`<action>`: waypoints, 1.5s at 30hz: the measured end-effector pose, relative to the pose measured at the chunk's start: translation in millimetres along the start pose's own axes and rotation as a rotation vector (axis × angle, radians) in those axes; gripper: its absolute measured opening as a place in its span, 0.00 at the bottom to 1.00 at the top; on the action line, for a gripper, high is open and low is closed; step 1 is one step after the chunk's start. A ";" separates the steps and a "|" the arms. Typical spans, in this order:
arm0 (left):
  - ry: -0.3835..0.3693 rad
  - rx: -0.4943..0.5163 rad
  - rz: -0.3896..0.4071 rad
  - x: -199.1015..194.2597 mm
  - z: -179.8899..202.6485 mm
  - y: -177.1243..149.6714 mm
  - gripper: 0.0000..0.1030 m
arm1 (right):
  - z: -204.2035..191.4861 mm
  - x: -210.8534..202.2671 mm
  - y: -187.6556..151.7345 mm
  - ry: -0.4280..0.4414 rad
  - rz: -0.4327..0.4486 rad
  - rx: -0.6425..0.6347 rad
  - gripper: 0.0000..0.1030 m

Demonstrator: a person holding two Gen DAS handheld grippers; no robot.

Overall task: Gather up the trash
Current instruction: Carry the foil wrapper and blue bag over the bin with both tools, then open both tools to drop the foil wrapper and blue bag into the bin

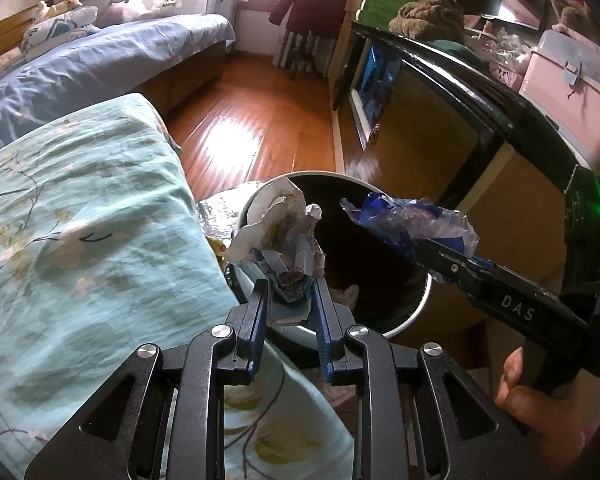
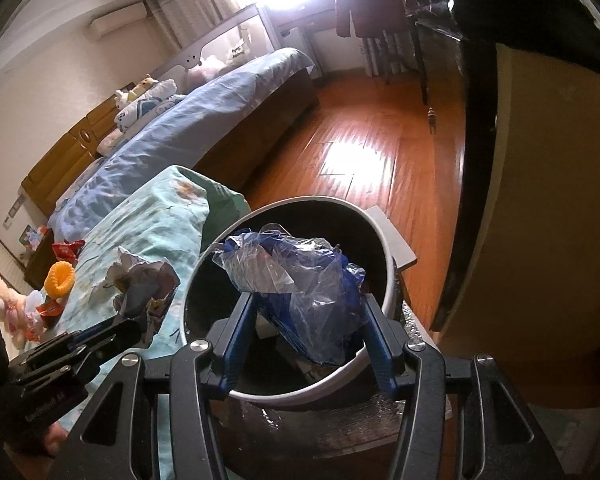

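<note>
While the bin (image 1: 404,312) stands on the floor (image 1: 260,120) at the corner of the floral quilt (image 1: 80,240), both tools hang at its rim with trash in them. Farthest left of the bin, seen in the right wrist view, an orange ring (image 2: 60,278) and red wrappers (image 2: 66,249) lie on the quilt, well apart from the bin. Nearer it, the left tool (image 1: 290,300) is clamped on a wad of crumpled paper (image 1: 280,224), its blue pads (image 1: 260,312) pressed against the wad's lower end; the wad stands above the bin's left rim, partly over the quilt edge. From the right wrist view the same wad (image 2: 140,284) shows just left of the bin (image 2: 392,276), gripped by the left tool (image 2: 128,326).

Over the bin's dark mouth, the right tool (image 2: 306,312) has its fingers set fairly wide, with a crinkled blue and clear plastic bag (image 2: 300,276) bunched between them and touching both; in the left wrist view the bag (image 1: 412,220) sticks out of the right tool (image 1: 428,252) above the bin's right half. A hand (image 1: 540,404) grips that tool's handle. Right of the bin stands a dark-framed cabinet (image 1: 440,120), with a pink box (image 1: 572,80) on top.
</note>
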State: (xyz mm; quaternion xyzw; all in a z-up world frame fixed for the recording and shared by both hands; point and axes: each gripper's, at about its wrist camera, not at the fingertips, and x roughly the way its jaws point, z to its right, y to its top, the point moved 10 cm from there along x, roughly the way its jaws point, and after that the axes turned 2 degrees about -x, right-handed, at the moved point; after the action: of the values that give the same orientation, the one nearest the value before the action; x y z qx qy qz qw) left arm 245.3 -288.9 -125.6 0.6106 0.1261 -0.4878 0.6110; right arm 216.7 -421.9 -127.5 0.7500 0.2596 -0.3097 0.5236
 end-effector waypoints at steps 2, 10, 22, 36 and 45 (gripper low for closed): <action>-0.001 0.002 -0.007 4.0 2.0 -0.2 0.20 | 0.8 1.8 1.0 -0.003 -0.002 -0.001 0.53; -0.008 0.008 -0.037 17.6 5.4 2.2 0.20 | 6.5 11.4 3.3 -0.010 -0.022 -0.009 0.54; -0.014 -0.002 -0.057 29.9 9.3 4.7 0.45 | 12.5 19.6 6.5 0.008 -0.048 0.024 0.67; 0.011 -0.068 -0.015 1.3 -17.5 0.7 0.56 | -8.6 9.4 6.2 0.056 -0.037 0.035 0.77; 0.035 -0.166 0.032 -36.9 -60.5 -13.8 0.57 | -58.9 -1.9 3.8 0.134 -0.028 -0.005 0.80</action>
State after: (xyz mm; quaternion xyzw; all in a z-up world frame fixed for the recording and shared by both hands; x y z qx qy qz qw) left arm 243.5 -216.8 -120.0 0.5684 0.1670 -0.4551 0.6648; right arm 229.5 -367.5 -108.4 0.7640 0.3054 -0.2656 0.5024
